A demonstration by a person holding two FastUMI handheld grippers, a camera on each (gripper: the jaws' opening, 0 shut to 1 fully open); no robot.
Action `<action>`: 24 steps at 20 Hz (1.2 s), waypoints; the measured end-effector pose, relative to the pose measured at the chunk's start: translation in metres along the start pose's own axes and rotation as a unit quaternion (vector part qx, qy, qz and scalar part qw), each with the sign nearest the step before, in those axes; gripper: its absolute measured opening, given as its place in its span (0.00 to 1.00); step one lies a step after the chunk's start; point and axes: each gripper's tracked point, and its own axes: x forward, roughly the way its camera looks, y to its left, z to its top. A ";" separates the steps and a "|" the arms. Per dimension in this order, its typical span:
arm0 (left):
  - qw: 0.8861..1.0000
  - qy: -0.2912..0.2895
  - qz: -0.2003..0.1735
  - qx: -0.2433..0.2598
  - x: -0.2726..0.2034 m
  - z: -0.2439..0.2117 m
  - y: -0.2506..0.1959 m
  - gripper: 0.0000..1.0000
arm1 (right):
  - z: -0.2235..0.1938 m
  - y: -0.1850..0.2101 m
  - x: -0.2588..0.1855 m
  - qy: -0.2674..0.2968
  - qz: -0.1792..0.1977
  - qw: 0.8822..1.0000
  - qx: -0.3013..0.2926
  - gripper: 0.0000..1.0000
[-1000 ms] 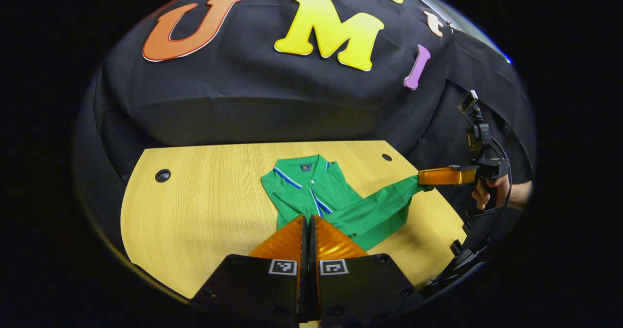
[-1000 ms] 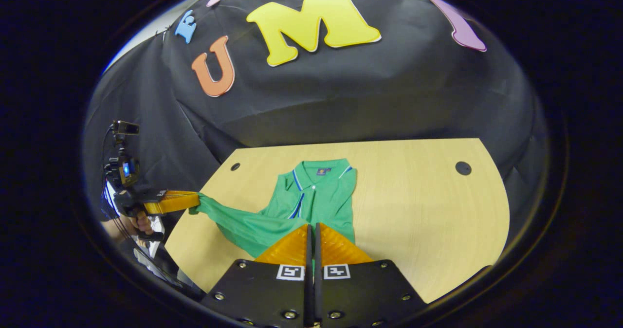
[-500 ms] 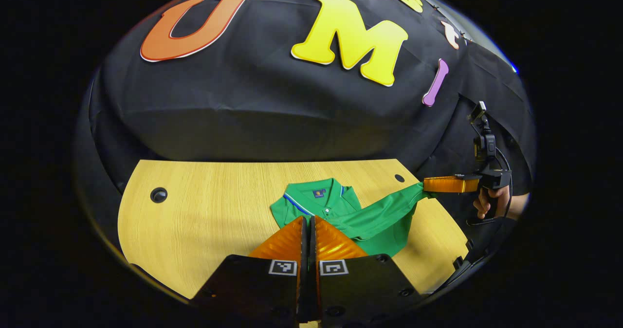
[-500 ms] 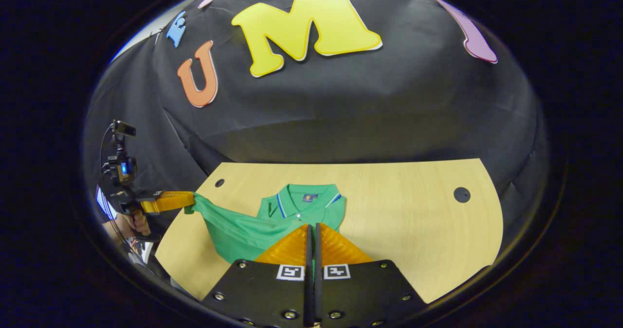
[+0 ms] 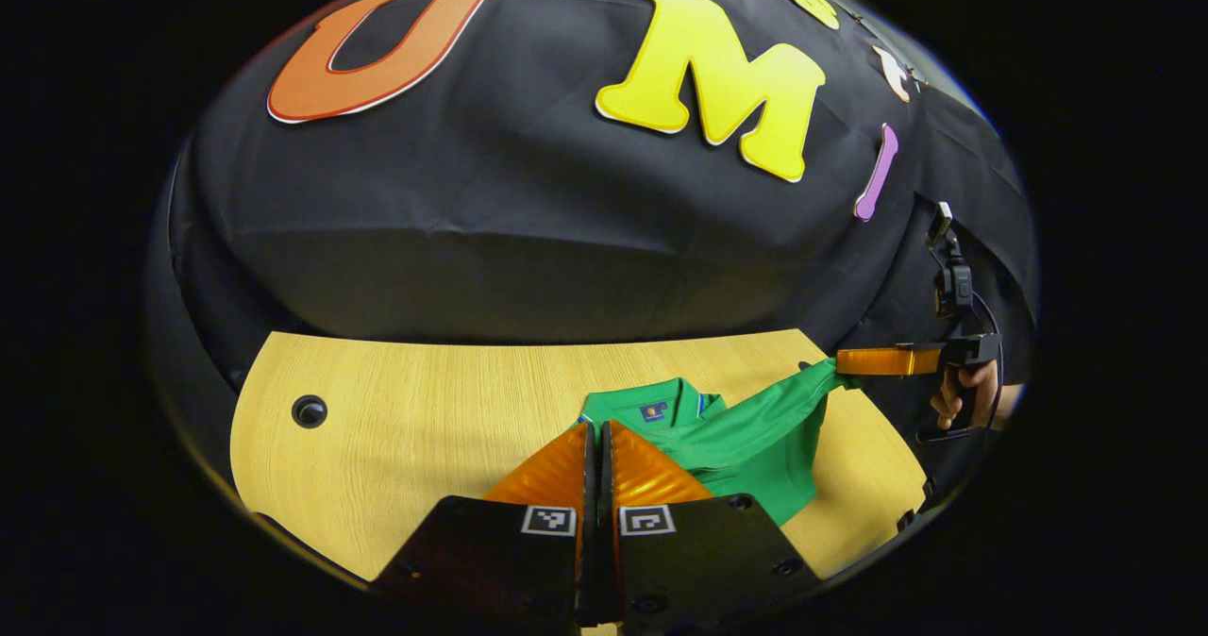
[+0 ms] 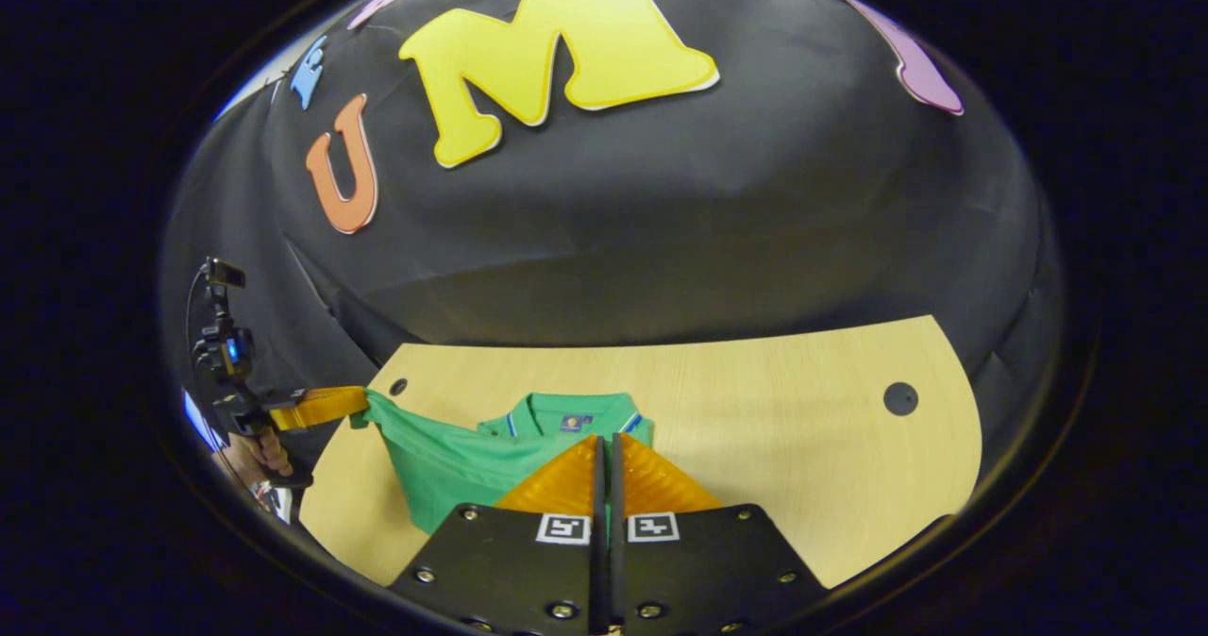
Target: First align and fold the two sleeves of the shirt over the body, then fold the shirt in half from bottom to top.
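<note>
Shirt (image 5: 746, 443) progress, as I read it from my two claws: the sleeves look already folded in, since no sleeve trails out over the desk (image 5: 406, 428), and I am partway through the bottom-to-top fold.

Starting on the left: my left claw (image 5: 596, 457) has its fingers pressed together, with green cloth running right up to and under the tips. I judge it is clamped on one corner of the hem, though the pinch itself is hidden by the fingers. Just beyond its tips lies the collar (image 5: 651, 410), flat on the desk, with the raised cloth sweeping off to the right of it.

Moving right, the lifted hem stretches as a taut green band from the left claw across to my right claw (image 5: 840, 364), which in the left gripper view hangs above the desk's right edge with the other hem corner caught between its closed fingers; my hand (image 5: 963, 395) holds its grip behind. In the right gripper view, that claw's fingers are likewise closed, with the collar just ahead of the tips.

What is left, in my judgement: carry both hem corners forward past the collar line, lay them level on the shoulders, then let go and smooth. The band sags in the middle, so the edge could land crooked unless I keep both corners even.
</note>
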 end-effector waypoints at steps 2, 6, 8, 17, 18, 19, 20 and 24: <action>1.000 -0.012 0.011 -0.022 0.008 0.007 0.014 0.03 | 0.010 -0.003 0.010 -0.006 -0.003 1.000 -0.009 0.00; 0.999 -0.018 0.020 -0.023 0.025 0.010 0.020 0.03 | 0.014 -0.009 0.025 -0.008 -0.012 1.000 -0.021 0.00; 0.999 -0.018 0.021 -0.017 0.033 0.009 0.019 0.03 | 0.010 -0.014 0.033 -0.004 -0.015 1.000 -0.017 0.00; 0.999 -0.002 0.029 -0.046 0.071 -0.019 0.032 0.03 | -0.007 -0.049 0.068 0.009 -0.042 0.999 -0.024 0.00; 0.998 -0.002 0.035 -0.048 0.075 -0.021 0.035 0.03 | -0.009 -0.052 0.072 0.009 -0.043 0.999 -0.024 0.00; 0.998 0.000 0.040 -0.047 0.079 -0.025 0.038 0.03 | -0.010 -0.054 0.076 0.009 -0.045 0.999 -0.022 0.00; 0.998 0.004 0.045 -0.046 0.083 -0.029 0.042 0.03 | -0.011 -0.054 0.081 0.008 -0.047 0.999 -0.023 0.00; 0.996 0.019 0.080 -0.020 0.107 -0.043 0.055 0.04 | -0.021 -0.048 0.107 0.014 -0.051 0.997 -0.054 0.00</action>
